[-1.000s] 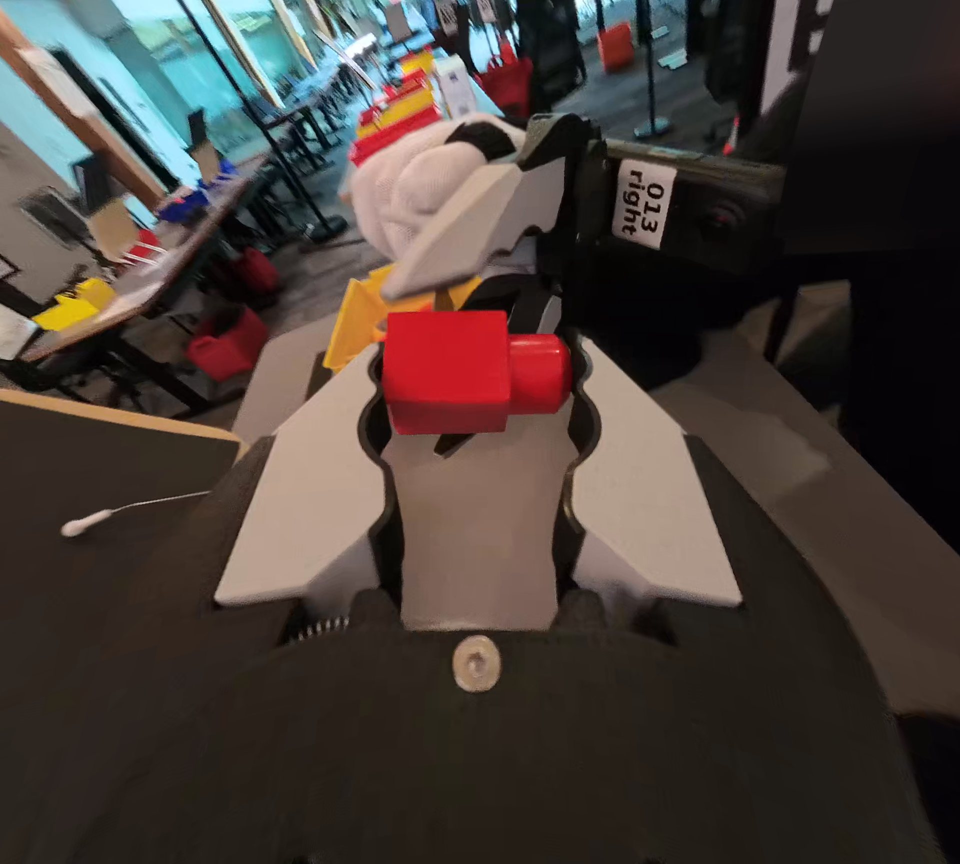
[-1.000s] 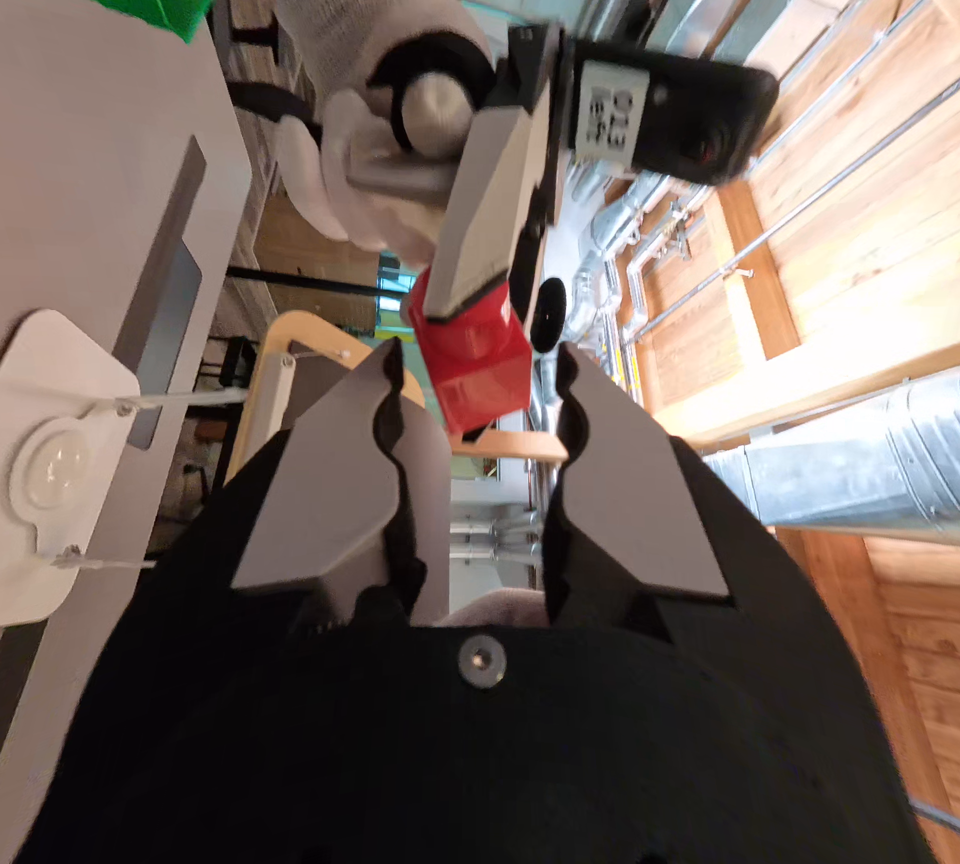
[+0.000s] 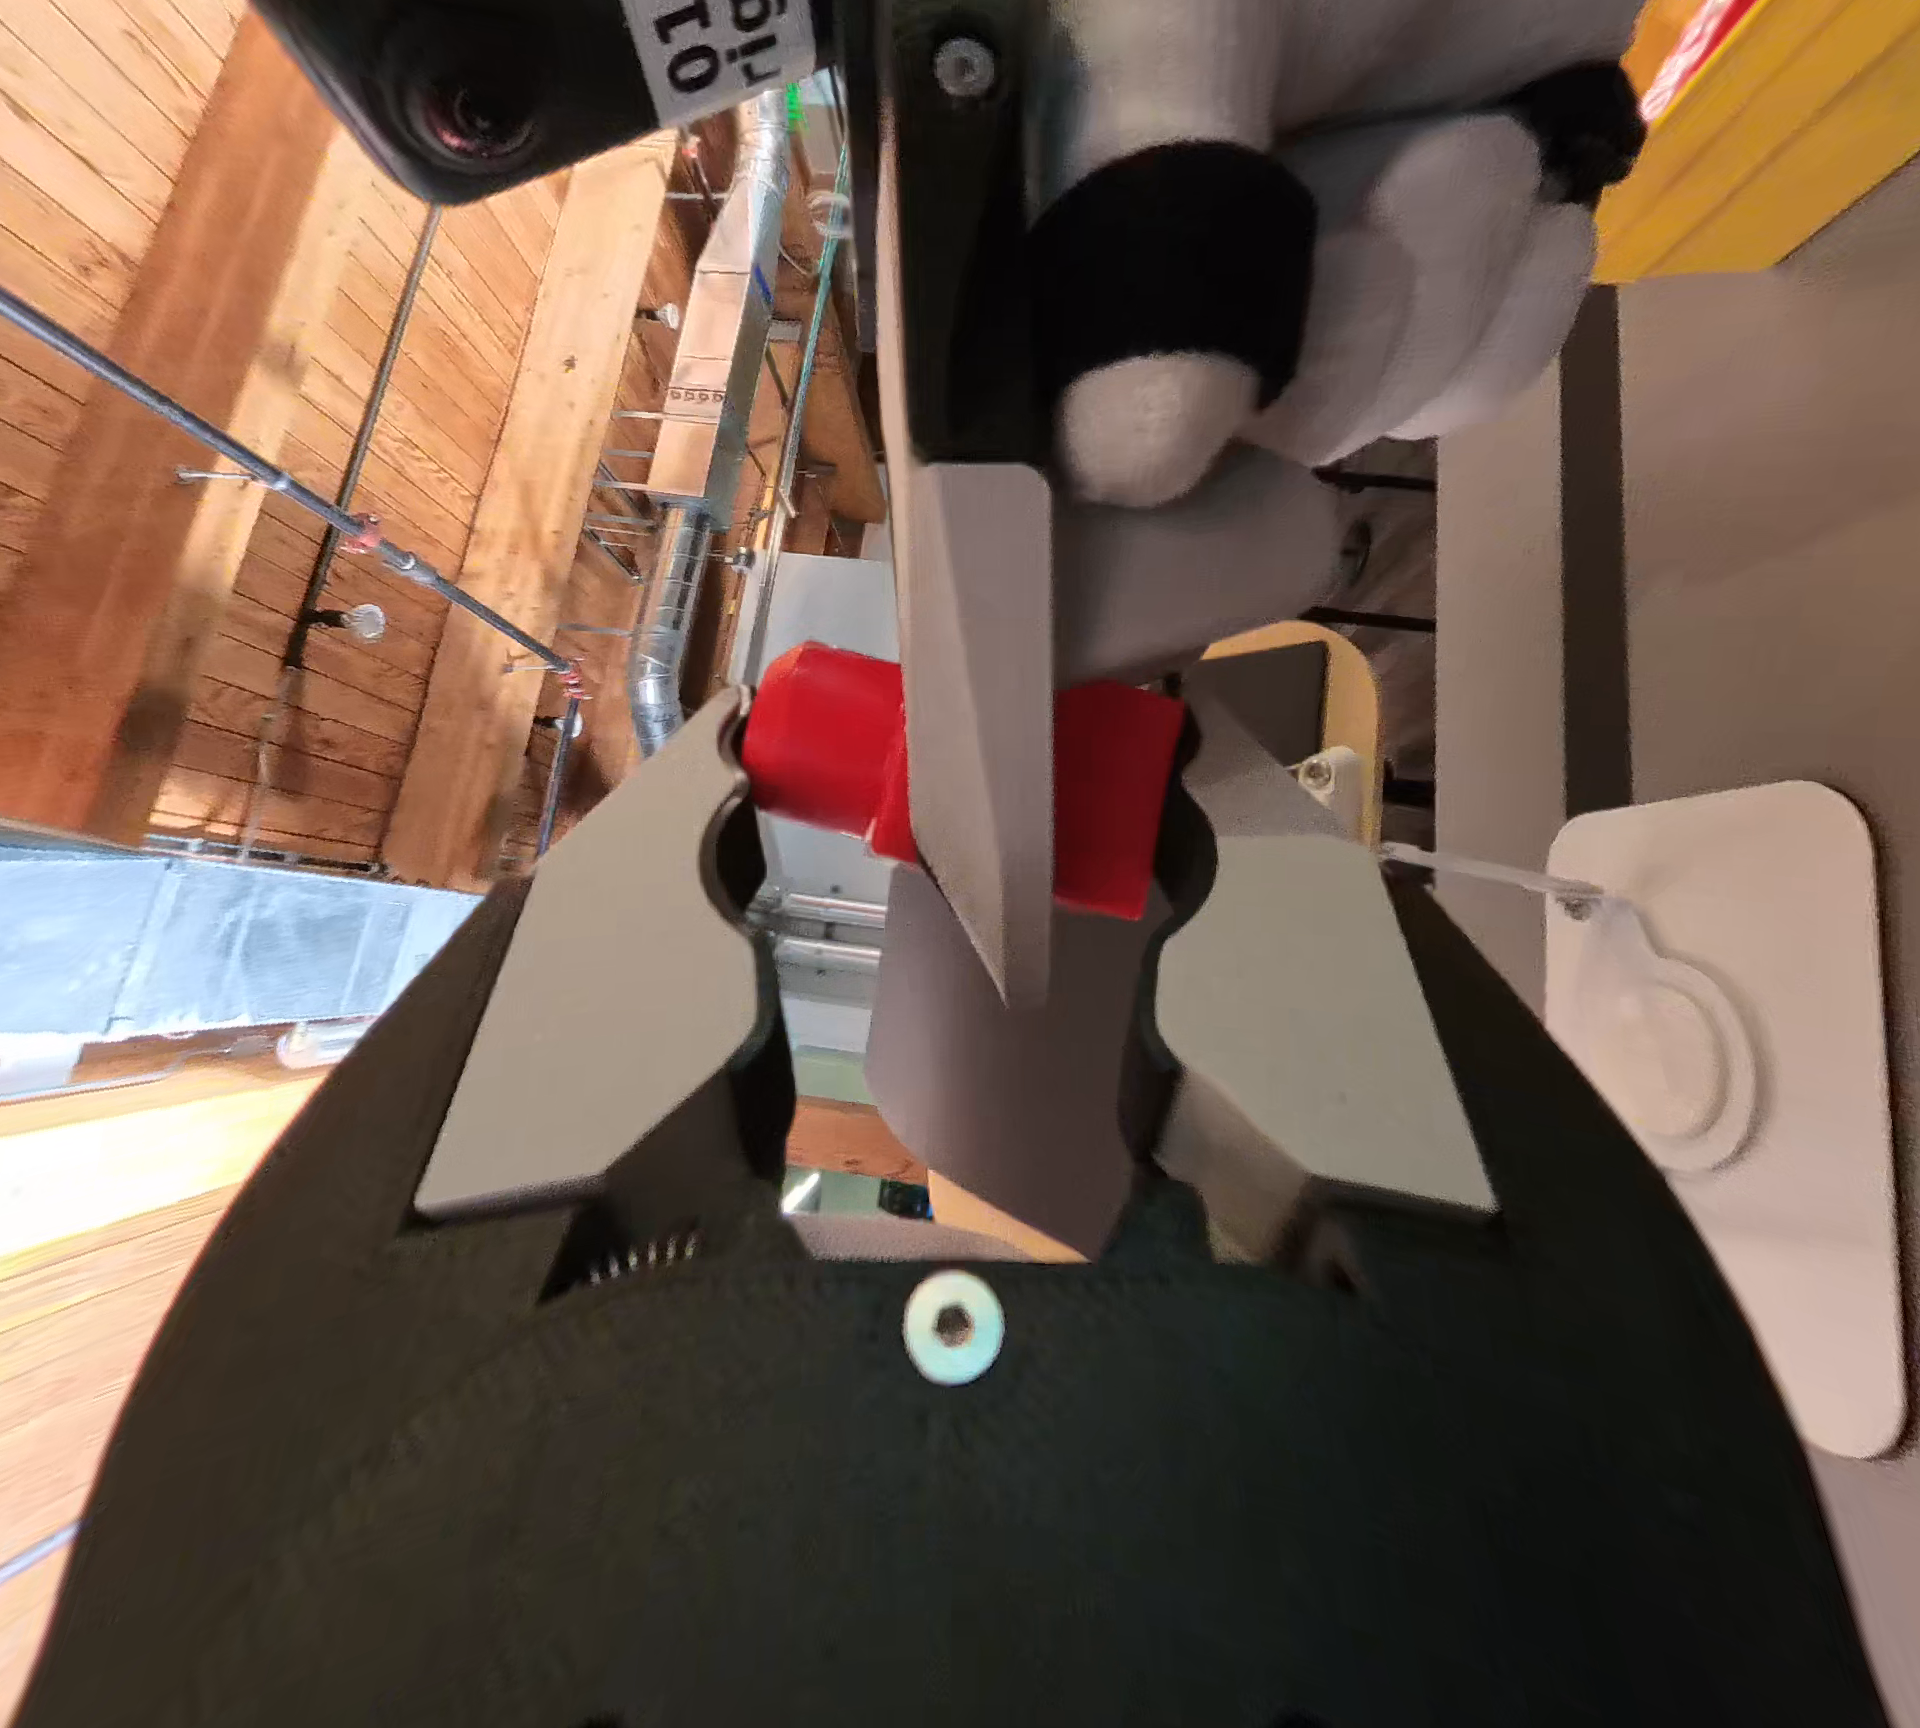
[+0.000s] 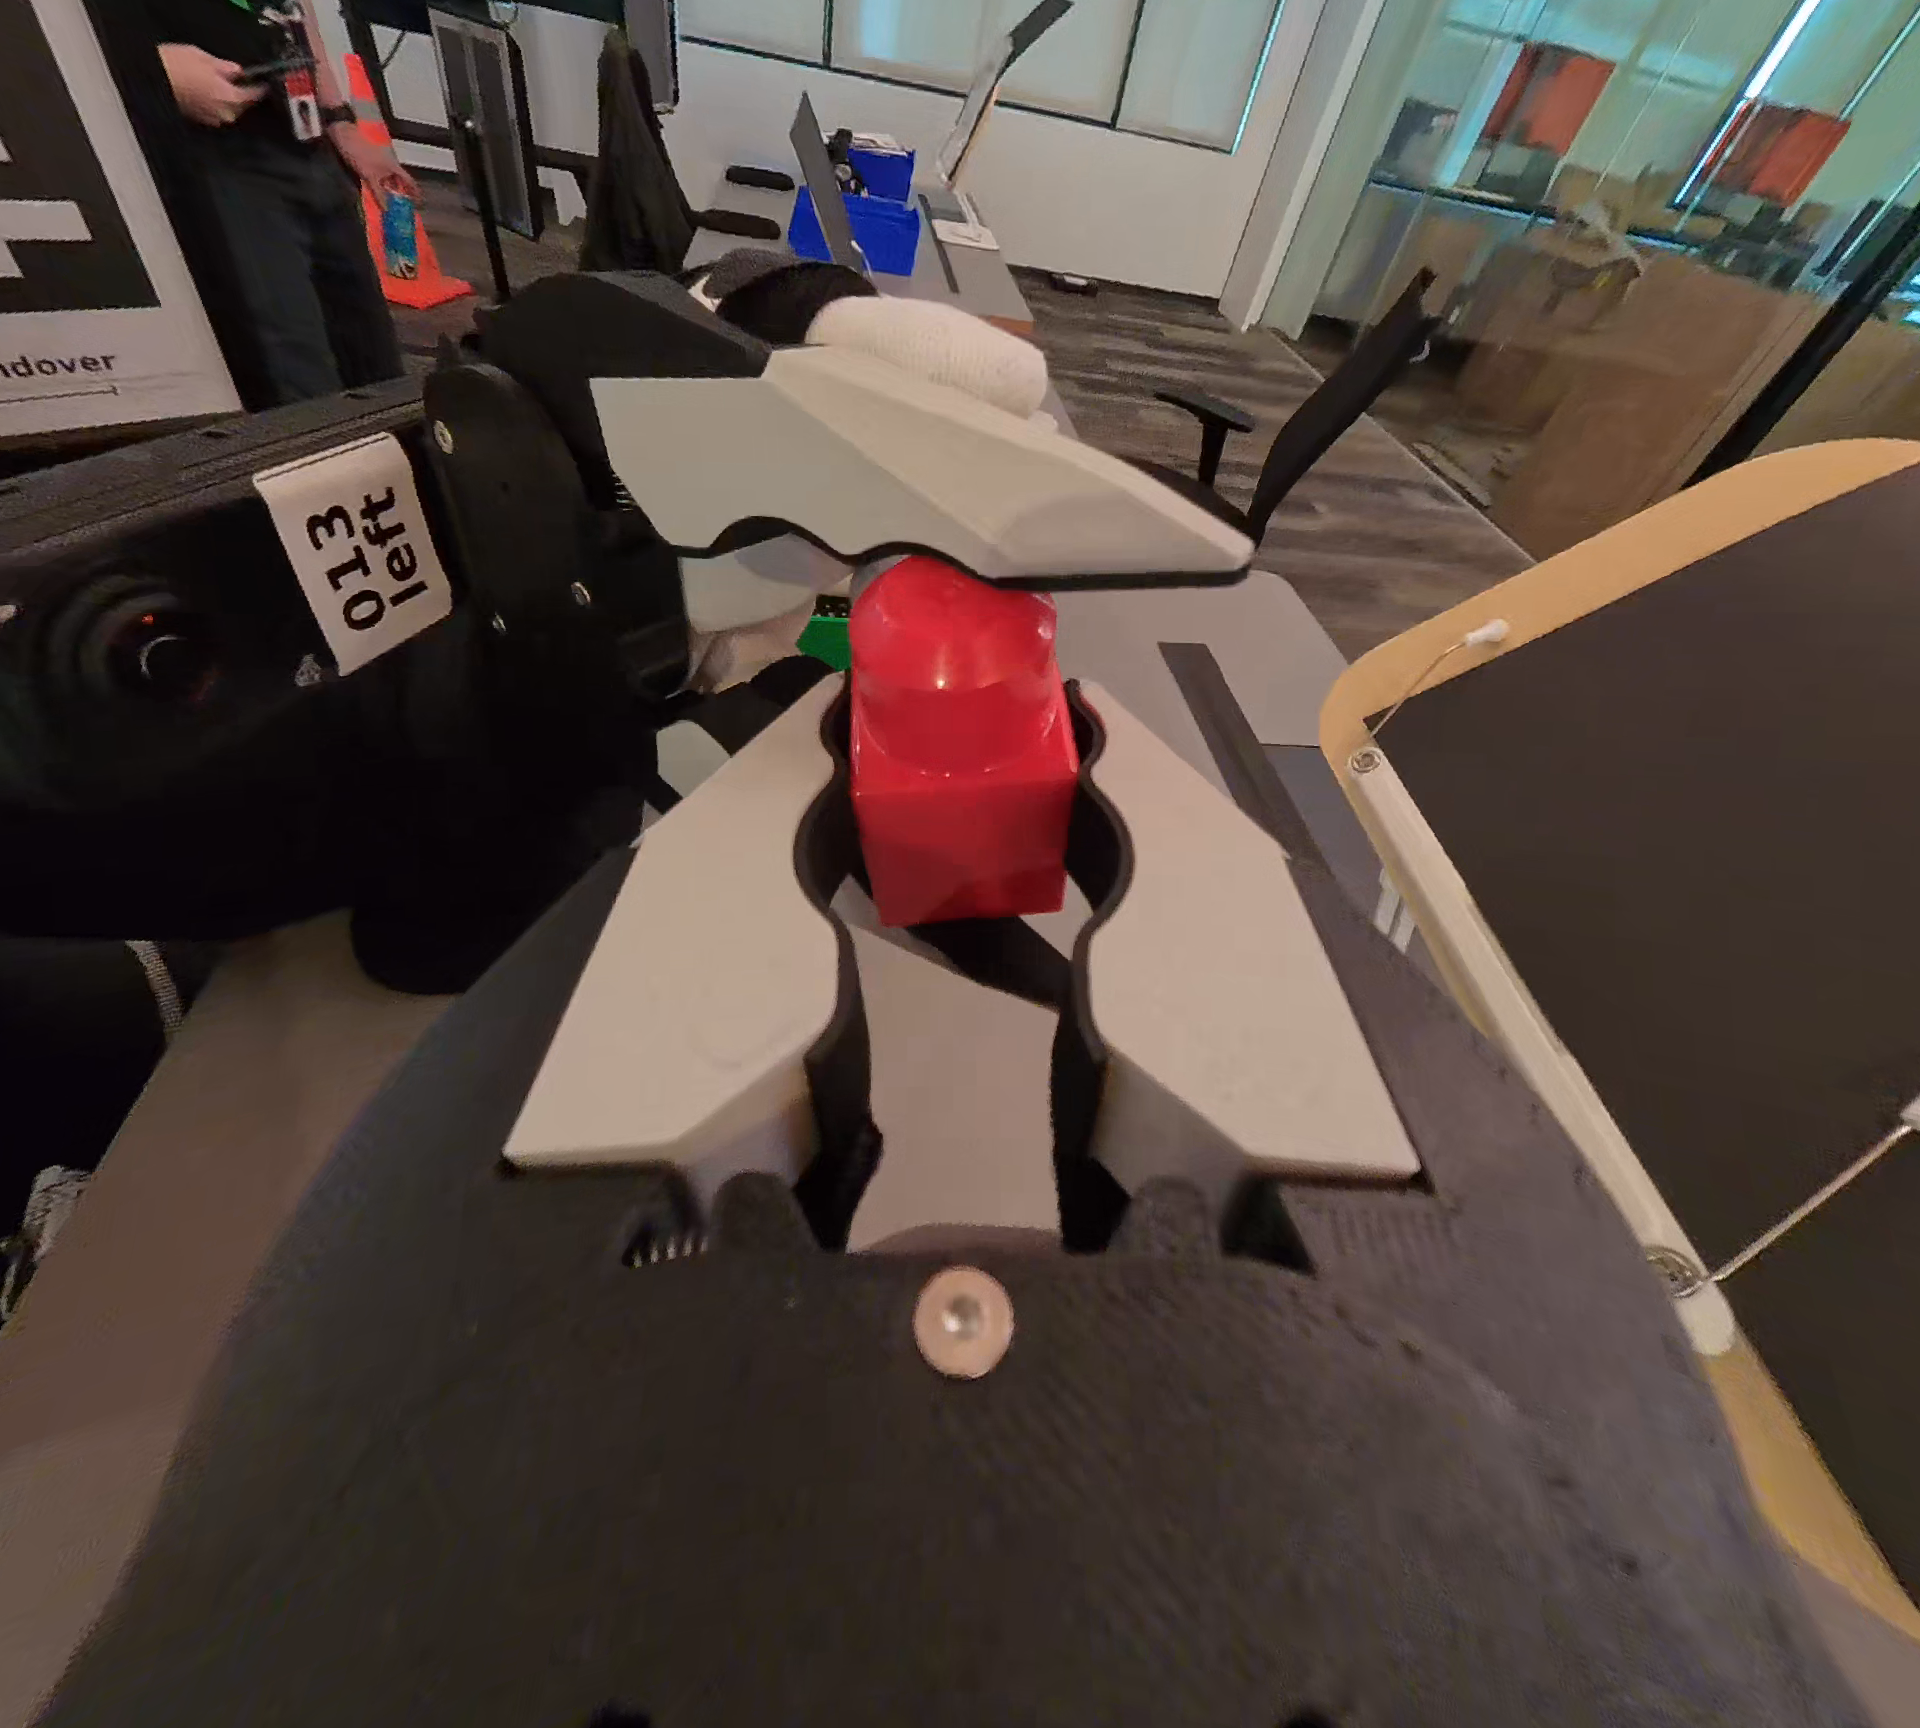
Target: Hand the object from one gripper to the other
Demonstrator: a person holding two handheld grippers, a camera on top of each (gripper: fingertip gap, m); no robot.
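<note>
A red block (image 3: pixel 1112 795) with a round stud (image 3: pixel 821 743) is held in mid-air between both grippers. In the left wrist view my left gripper (image 3: pixel 961 743) is shut on it: one finger presses the stud's end, the other the block's flat end. My right gripper (image 3: pixel 1029 1055) comes in from above, and its grey finger (image 3: pixel 977 691) lies flat across the block's front. In the right wrist view my right gripper (image 4: pixel 956 722) is shut on the sides of the red block (image 4: pixel 961 816), and the left gripper's upper finger (image 4: pixel 935 473) rests on the stud. Its lower finger is hidden.
A white-gloved hand (image 3: pixel 1351 224) holds the right gripper, next to a yellow bin (image 3: pixel 1766 120). A grey table (image 4: pixel 1247 639) lies below, with a wood-edged black board (image 4: pixel 1662 847) on the right and a green block (image 4: pixel 826 639) behind. A person (image 4: pixel 260 120) stands far left. Left tips to right tips: about 6 centimetres.
My right gripper was open around the block and has closed on its sides. Both grippers have turned, so each view's background has changed. The left gripper has kept hold.
</note>
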